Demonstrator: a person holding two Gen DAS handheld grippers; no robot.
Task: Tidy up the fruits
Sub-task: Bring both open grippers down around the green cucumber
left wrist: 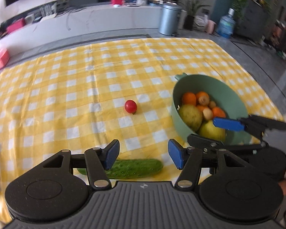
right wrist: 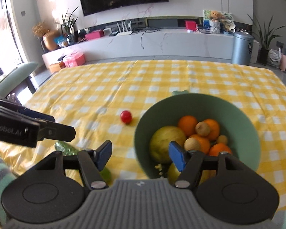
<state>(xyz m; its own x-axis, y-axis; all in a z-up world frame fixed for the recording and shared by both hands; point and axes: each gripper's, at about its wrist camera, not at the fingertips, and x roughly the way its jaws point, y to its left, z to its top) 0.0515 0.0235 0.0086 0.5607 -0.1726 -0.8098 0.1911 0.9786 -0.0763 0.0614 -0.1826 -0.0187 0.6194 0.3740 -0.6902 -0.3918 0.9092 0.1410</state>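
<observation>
The left gripper (left wrist: 143,155) is open and empty; the cucumber (left wrist: 131,168) lies on the cloth (left wrist: 66,87) just under its fingertips. The tomato (left wrist: 130,106) sits ahead, apart from both grippers. The bowl (right wrist: 238,114) of fruit lies rightward, the right gripper (right wrist: 141,155), open and empty, at its near rim.

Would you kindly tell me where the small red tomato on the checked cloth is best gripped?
Grip the tomato across its round middle, coming from above: it sits alone on the open cloth, clear of the green bowl, with free space on both sides for the pads.
</observation>
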